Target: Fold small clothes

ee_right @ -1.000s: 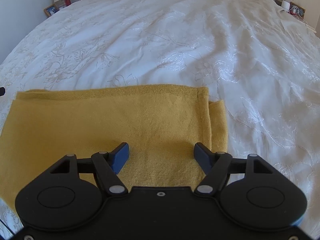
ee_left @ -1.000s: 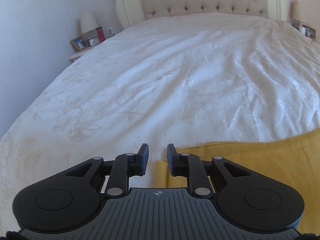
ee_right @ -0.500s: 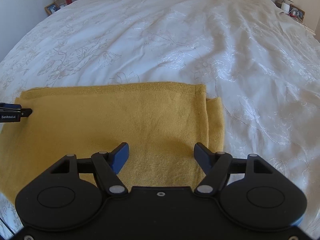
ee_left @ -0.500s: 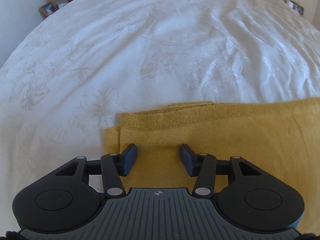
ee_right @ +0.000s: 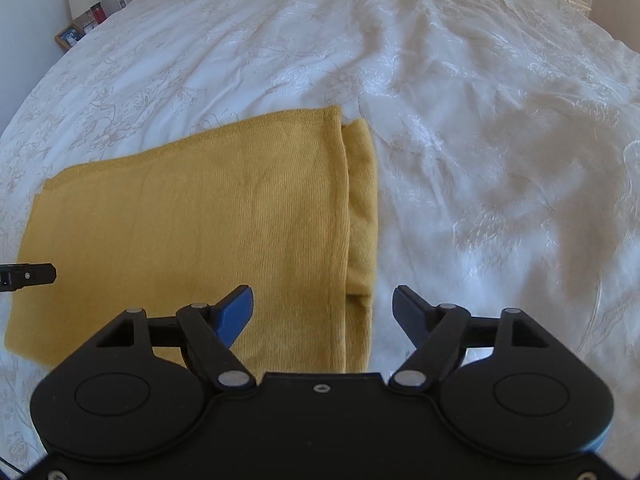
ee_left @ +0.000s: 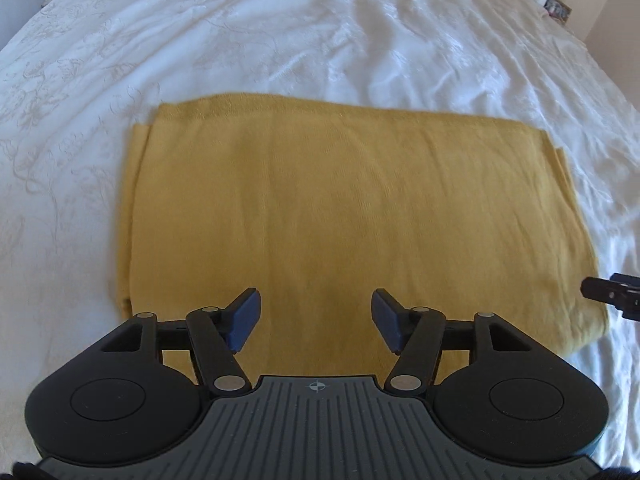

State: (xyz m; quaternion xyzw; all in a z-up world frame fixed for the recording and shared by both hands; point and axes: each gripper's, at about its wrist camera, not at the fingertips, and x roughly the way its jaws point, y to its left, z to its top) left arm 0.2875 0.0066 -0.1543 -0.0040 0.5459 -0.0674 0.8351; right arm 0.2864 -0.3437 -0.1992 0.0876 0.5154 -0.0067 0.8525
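Folded yellow cloth point(ee_left: 352, 216) lies flat on white bedspread point(ee_left: 280, 40). Left gripper point(ee_left: 316, 320) and right gripper point(ee_right: 322, 314) hover above it w/ fingers spread, jaws opening, pinching nothing.

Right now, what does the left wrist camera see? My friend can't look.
A folded mustard-yellow knit garment lies flat on a white embroidered bedspread. The left gripper hangs above its near edge, jaws opening, nothing between them.

The left claw point(ee_left: 316, 320) tilts steeply downward, its jaws opening with nothing gripped between them. The right claw point(ee_right: 323, 314) tilts down likewise, jaws spreading wider, empty.
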